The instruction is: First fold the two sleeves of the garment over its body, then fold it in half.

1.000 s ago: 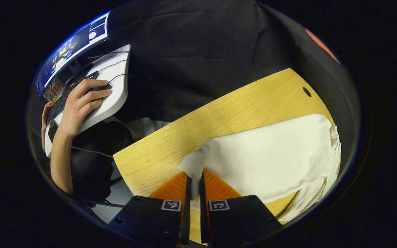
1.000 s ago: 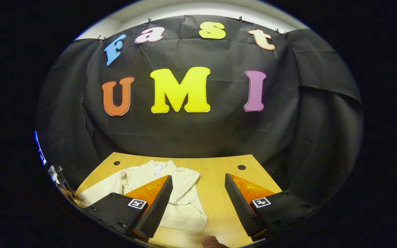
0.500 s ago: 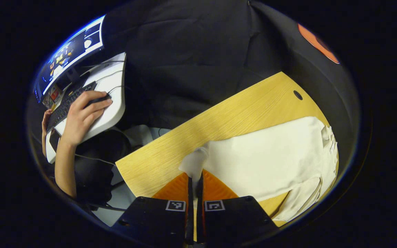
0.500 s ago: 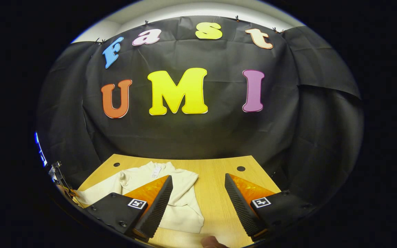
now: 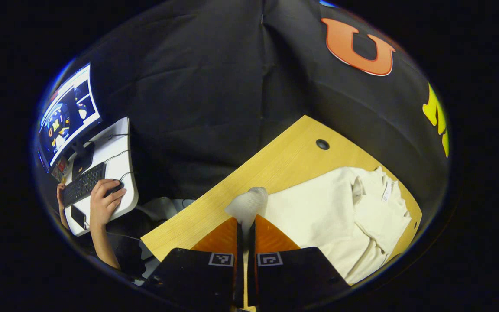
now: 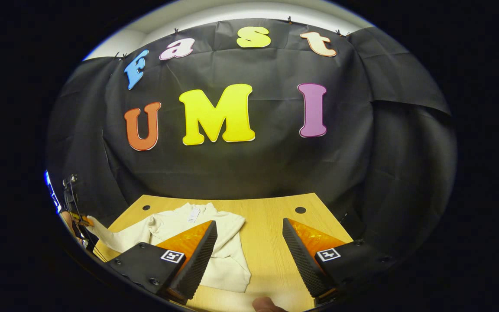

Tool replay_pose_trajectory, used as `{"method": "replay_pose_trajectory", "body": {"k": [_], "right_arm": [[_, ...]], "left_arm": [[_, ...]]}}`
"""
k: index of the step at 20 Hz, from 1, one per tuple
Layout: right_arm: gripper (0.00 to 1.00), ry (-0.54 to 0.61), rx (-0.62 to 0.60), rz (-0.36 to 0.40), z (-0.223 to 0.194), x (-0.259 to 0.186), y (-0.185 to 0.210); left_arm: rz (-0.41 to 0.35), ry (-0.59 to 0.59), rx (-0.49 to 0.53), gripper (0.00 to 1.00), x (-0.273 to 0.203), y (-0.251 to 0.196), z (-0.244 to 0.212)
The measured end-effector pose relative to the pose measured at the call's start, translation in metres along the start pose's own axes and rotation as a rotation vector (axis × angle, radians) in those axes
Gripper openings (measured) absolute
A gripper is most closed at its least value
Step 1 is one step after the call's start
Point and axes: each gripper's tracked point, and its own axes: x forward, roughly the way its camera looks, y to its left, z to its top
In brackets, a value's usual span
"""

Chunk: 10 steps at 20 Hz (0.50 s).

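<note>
With its two fingers drawn nearly together, the left gripper (image 5: 245, 229) pinches the ribbed cuff (image 5: 249, 203) of one long sleeve of the cream-white, soft-knit garment (image 5: 340, 216), and both fingers press on the fabric so that only a thin slit stays between them. That cuff bunches into a rounded, ridged lump just beyond the fingertips, lifted off the pale yellow wood-grain tabletop (image 5: 275, 169). In the left gripper view the garment's body lies spread on the tabletop beyond and to the right of the cuff, smooth over most of its width and rumpled into loose folds near the collar, where a small white label (image 5: 386, 193) shows. A round dark grommet hole (image 5: 322, 144) sits in the tabletop near its far edge.

In the right gripper view, the right gripper (image 6: 246, 242) stands wide open, holding nothing and hovering above the near part of the tabletop (image 6: 267, 225); the inner faces of its fingers (image 6: 199, 255) are finely ribbed (like a coarse file). The garment (image 6: 176, 225) lies to the left of centre there, collar toward the black cloth wall, with one sleeve stretched out and raised toward the left edge of the tabletop.

Off to the side in the left gripper view, a person's hand (image 5: 102, 201) rests on a dark mouse beside a black keyboard (image 5: 82, 188) on a white desk, below a lit monitor (image 5: 65, 119).
</note>
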Motion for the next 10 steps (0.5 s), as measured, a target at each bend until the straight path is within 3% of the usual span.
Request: {"method": "replay_pose_trajectory", "body": {"k": [3, 4, 5, 10], "right_arm": [[0.94, -0.002, -0.004, -0.004, 0.002, -0.003, -0.016], [0.94, -0.006, -0.005, -0.009, 0.003, -0.004, -0.022], [0.94, -0.011, -0.004, -0.016, 0.005, -0.005, -0.030], [0.94, -0.006, 0.021, -0.063, 0.004, 0.002, -0.067]], "left_arm": [[-0.054, -0.046, 0.060, 0.06, -0.009, -0.060, 0.025], [-0.076, -0.053, 0.075, 0.13, -0.011, -0.082, 0.029], [-0.101, -0.060, 0.088, 0.06, -0.013, -0.106, 0.033], [-0.243, -0.101, 0.182, 0.06, -0.023, -0.233, 0.039]]}}
